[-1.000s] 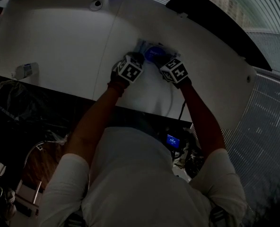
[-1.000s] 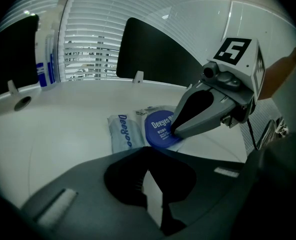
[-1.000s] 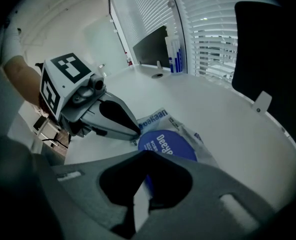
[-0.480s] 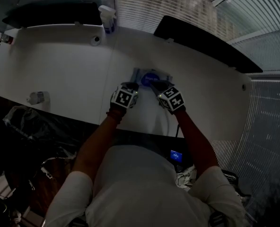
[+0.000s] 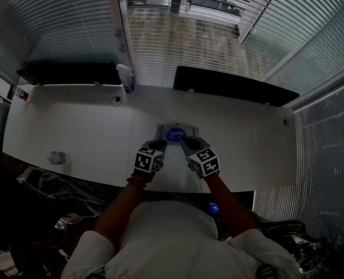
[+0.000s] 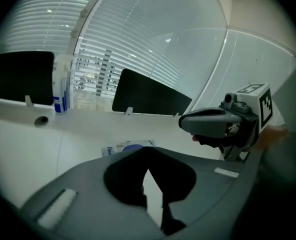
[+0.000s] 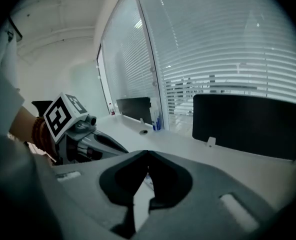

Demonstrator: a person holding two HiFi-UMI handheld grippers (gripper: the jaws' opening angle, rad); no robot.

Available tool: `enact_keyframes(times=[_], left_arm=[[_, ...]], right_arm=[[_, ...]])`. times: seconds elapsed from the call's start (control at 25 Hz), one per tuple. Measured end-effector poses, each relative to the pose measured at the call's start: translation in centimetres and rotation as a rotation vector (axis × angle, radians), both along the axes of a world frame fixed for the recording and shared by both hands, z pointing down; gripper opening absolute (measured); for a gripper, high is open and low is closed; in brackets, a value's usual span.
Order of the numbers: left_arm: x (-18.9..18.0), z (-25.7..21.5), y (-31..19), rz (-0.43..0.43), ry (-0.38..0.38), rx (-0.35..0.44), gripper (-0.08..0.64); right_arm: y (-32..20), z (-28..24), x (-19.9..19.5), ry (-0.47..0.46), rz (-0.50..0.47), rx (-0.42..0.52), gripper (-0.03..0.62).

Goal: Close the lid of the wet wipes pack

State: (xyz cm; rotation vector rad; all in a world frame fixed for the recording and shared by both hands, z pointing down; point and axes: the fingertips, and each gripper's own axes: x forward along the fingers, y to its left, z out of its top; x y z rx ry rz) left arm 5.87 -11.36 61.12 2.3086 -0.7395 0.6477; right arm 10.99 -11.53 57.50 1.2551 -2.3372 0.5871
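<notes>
The wet wipes pack point(image 5: 175, 133) lies flat on the white desk point(image 5: 85, 127), its blue oval lid point(image 6: 132, 147) lying level with the wrapper. Both grippers hang in the air above the pack's near side, clear of it. My left gripper point(image 5: 159, 145) points down toward the pack's left part, its jaws together and nothing between them point(image 6: 148, 150). My right gripper point(image 5: 186, 142) sits beside it on the right, also shut and empty point(image 7: 148, 154). Each gripper shows in the other's view: the right gripper point(image 6: 208, 123), the left gripper point(image 7: 95, 139).
Two black panels point(image 5: 70, 72) point(image 5: 236, 86) stand along the desk's far edge before a window with blinds. A spray bottle point(image 5: 125, 77) stands between them, a round grommet point(image 5: 117, 99) just in front. A small object point(image 5: 57, 157) lies near the desk's left front edge.
Both grippers were down on the wipes pack and have lifted off it. The head view has pulled back, so more of the desk and window shows.
</notes>
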Motion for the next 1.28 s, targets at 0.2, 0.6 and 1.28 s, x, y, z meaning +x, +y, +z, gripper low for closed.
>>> enact_keyframes(times=[0.2,0.6,1.28], left_arm=[[0.3,-5.5,1.9,0.046,0.041,0.101,0.003],[1.0,-15.3,5.3,0.07,0.179,0.259,0.003],[1.3,-23.1,7.6,0.04,0.299,0.441,0.003]], right_arm=[[2.0,-4.8,-0.3,-0.024,0.051,0.091,0.002],[5.3,-14.3,-1.1,-0.056,0.113,0.263,0.002],[10.5,-20.2,-1.3,-0.194,0.173,0.358,0.002]])
